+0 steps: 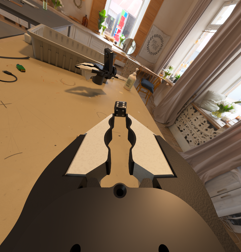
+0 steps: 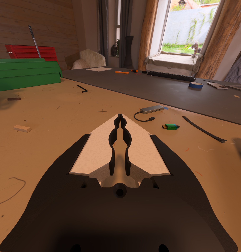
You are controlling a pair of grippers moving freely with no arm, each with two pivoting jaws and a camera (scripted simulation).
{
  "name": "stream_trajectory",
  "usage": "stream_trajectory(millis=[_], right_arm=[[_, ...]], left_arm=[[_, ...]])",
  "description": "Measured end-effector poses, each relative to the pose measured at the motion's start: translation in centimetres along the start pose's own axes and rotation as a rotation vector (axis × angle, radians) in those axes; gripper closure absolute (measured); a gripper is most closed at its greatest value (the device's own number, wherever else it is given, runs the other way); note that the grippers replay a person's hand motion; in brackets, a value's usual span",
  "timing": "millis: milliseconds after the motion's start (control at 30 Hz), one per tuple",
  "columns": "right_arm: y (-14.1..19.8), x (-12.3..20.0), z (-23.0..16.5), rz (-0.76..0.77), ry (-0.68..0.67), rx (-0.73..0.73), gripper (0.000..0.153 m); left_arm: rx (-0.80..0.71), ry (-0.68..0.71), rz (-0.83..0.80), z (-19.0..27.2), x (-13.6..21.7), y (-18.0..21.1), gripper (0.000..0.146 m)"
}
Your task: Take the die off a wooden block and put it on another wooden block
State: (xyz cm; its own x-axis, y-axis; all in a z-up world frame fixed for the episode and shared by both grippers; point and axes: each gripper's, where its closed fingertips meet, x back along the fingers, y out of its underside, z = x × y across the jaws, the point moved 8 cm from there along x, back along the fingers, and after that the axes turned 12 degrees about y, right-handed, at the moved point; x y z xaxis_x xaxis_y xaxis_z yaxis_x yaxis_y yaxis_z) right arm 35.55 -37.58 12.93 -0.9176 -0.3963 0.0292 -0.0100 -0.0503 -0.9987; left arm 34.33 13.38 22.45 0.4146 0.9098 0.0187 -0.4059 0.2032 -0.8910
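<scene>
- Left wrist view: the left gripper pinches the small black die with white pips between its two fingertips, the jaws closed on the cube's lower side faces. Most of the die stands proud beyond the tips, over the tan scuffed tabletop near its far edge; no block shows beneath it.
- The die reads as a hard, light cube with smooth faces, so I judge it stiff and not fragile, but slippery. With so shallow a hold at the very tips, it could pivot or squirt out if bumped. A grip square across two opposite flat faces, deeper in the pads, would be safer.
- Farther out, the right gripper hovers in front of a long grey slotted plastic crate, and a white pump bottle stands at the table's edge.
- In the right wrist view, the right gripper has its jaws pressed together on nothing.
- Beyond it to the left lie a pale wooden block and, farther off, a dark brown wooden block, well apart and both bare on top; one is presumably the target.
- To the right sit a grey hub with a black cable and a green stick drive.
</scene>
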Motion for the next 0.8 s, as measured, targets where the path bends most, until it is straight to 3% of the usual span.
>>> stream_trajectory(millis=[200, 500, 633, 800], right_arm=[[0.0, 0.0, 0.0, 0.001, 0.000, 0.000, 0.153], [-0.1, 0.1, 0.1, 0.006, 0.004, -0.002, 0.153], [-0.1, 0.1, 0.1, 0.007, 0.002, -0.003, 0.153], [-0.1, 0.1, 0.1, 0.008, -0.001, -0.003, 0.153]], left_arm=[[0.006, -0.027, -0.039, -1.1, -1.1, 0.0, 0.130], [-0.019, -0.258, -0.196, -3.4, -4.8, -0.3, 0.130], [0.001, -0.414, -0.367, -4.9, -7.1, 0.3, 0.130], [0.030, -0.591, -0.734, -6.8, -11.6, 2.5, 0.130]])
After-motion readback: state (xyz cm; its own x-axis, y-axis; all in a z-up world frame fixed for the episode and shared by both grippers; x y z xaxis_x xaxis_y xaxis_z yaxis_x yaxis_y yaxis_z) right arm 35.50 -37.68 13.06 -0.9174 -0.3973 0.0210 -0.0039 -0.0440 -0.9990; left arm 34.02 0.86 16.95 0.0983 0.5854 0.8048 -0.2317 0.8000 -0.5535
